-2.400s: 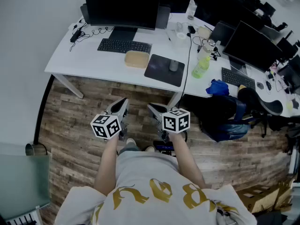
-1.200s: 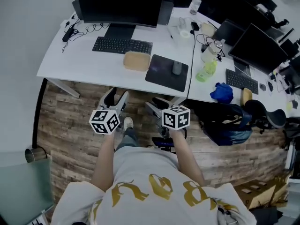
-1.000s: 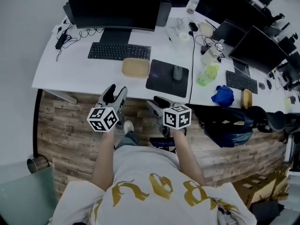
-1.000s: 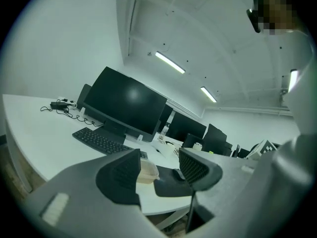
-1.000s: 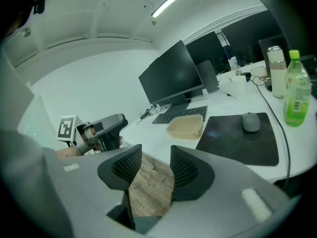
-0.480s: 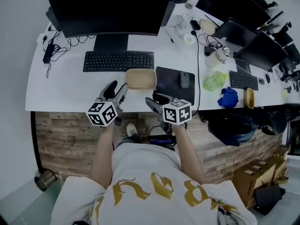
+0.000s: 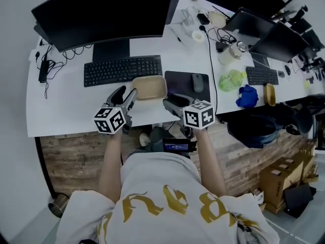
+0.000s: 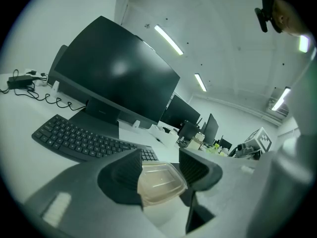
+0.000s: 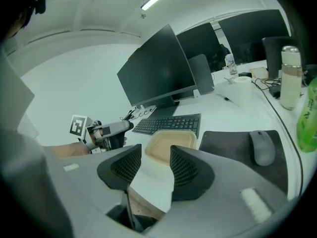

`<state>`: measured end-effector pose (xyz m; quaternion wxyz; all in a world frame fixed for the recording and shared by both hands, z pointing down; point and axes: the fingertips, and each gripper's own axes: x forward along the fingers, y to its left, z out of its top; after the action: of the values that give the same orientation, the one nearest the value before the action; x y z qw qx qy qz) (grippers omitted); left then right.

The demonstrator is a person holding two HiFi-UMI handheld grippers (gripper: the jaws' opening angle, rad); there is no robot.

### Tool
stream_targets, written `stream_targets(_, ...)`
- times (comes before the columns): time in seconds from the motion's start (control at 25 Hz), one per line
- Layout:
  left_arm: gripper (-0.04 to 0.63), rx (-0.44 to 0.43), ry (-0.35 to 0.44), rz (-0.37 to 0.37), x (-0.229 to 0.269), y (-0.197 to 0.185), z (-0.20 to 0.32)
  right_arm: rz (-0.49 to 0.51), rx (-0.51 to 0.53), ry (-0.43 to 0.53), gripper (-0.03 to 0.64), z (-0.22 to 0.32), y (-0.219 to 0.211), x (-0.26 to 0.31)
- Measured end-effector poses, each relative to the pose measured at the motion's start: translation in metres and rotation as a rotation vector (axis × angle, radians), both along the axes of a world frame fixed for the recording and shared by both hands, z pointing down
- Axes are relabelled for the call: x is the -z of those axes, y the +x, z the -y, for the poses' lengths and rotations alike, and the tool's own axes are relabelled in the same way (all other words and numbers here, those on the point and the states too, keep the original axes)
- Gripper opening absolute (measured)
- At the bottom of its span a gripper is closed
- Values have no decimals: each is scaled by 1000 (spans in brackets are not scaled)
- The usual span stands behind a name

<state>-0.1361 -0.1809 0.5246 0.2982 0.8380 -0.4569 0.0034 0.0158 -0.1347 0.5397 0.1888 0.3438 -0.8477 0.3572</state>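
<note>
**Left claw [image 7: 126, 93] and right claw [image 7: 171, 100] both spread, nothing gripped**

Left one hovers just beside the left edge of the shallow tan plastic tray with rounded corners [image 7: 150, 87]. Its jaws are apart, and the tray shows through the gap in the left gripper view. Right one is released too, near the tray's right front corner. The tray sits on the white tabletop [image 7: 61, 103] between the black keyboard [image 7: 123, 70] and the black mouse pad [image 7: 179, 83], close to the front edge.

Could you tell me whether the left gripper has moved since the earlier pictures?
Yes. The left gripper went forward: earlier it was over the wooden floor, short of the white desk; now it reaches over the desk's edge beside the tan container.
</note>
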Motion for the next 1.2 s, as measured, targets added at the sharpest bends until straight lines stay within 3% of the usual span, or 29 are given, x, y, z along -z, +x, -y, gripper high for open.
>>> stream_targets(0.56,227,25,-49,-4,-20,-3,23,7,25,-74,207,8,11,-35)
stream_targets(1.2,221,-7,-136,55,-62,3,43,12,23,-198,184,7,21,-86)
